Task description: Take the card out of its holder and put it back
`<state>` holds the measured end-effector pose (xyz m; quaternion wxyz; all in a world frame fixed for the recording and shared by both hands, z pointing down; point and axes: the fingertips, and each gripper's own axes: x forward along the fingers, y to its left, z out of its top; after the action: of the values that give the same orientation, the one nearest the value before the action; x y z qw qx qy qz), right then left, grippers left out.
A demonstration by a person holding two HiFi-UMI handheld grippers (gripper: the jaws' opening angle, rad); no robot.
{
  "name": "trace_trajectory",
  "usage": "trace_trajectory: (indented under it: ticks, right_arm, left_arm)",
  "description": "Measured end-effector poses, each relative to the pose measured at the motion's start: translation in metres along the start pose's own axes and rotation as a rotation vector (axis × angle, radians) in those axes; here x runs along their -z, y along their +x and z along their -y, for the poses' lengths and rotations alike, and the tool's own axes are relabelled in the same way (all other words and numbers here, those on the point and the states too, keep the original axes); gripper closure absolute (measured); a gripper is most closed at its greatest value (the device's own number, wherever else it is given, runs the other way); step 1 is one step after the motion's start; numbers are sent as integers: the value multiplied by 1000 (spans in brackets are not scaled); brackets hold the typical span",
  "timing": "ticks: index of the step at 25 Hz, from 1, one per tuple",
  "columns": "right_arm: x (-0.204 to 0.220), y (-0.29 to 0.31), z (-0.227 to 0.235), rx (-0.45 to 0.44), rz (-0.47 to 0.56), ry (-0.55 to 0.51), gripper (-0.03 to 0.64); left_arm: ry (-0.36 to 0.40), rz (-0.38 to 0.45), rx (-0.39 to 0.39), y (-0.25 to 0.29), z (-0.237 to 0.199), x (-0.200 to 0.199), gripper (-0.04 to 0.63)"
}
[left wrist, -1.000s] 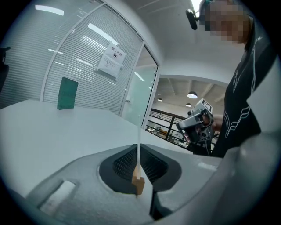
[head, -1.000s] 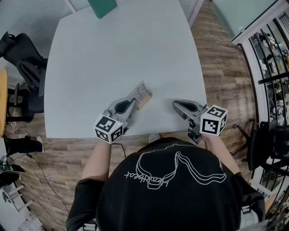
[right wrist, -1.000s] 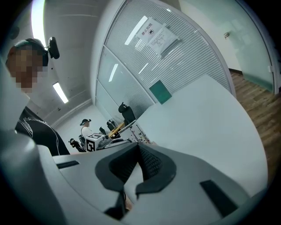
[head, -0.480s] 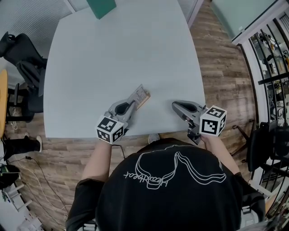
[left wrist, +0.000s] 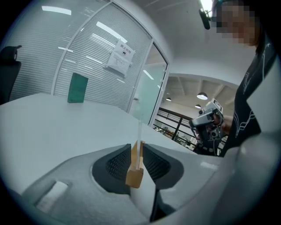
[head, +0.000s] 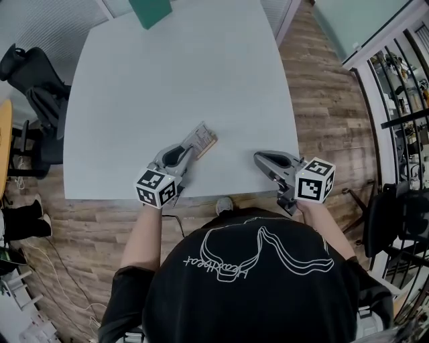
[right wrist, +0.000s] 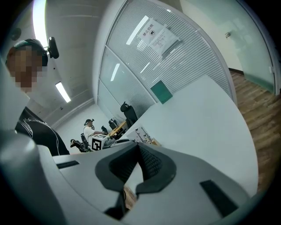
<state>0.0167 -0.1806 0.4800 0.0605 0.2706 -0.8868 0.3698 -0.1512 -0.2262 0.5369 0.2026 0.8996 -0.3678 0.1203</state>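
Observation:
A wooden card holder (head: 205,140) lies on the white table (head: 181,74) near the front edge, with a clear printed card (left wrist: 139,132) standing in its slot. My left gripper (head: 190,149) is at the holder's near end. In the left gripper view the holder (left wrist: 135,170) sits between the jaws, which are opening and straddle it without pressing the card. My right gripper (head: 258,157) rests to the right near the table edge, its jaws together and empty (right wrist: 138,147). From there the holder and card (right wrist: 143,134) show off to the left.
A green flat object (head: 151,10) stands at the table's far edge. Black office chairs (head: 33,87) are at the left, metal shelving (head: 402,87) at the right. Wooden floor surrounds the table. A person sits at a distant desk (right wrist: 90,127).
My left gripper has drawn back slightly toward the front-left of the table. The holder with the card stays on the table. The right gripper has not moved.

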Motion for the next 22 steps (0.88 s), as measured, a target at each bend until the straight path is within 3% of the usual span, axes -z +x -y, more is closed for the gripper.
trace_trajectory:
  ticks: [7,14,18,22]
  right_arm:
    - [-7,-29,-20,-54,44,-31,607]
    - [-19,-36,-58,-157,72,-107,607]
    - [-21,-44,-93,-265,103,-127,607]
    - [-10,-63,-118,-298,94,-182,607]
  left_arm:
    - [-54,101,-148,-41,14,-31,497]
    - [-127,169,-157,-81,76,-57,499]
    - [-151,196,-121,-97,127,-67,499]
    - [-150,231,-91,-109,180,-75,513]
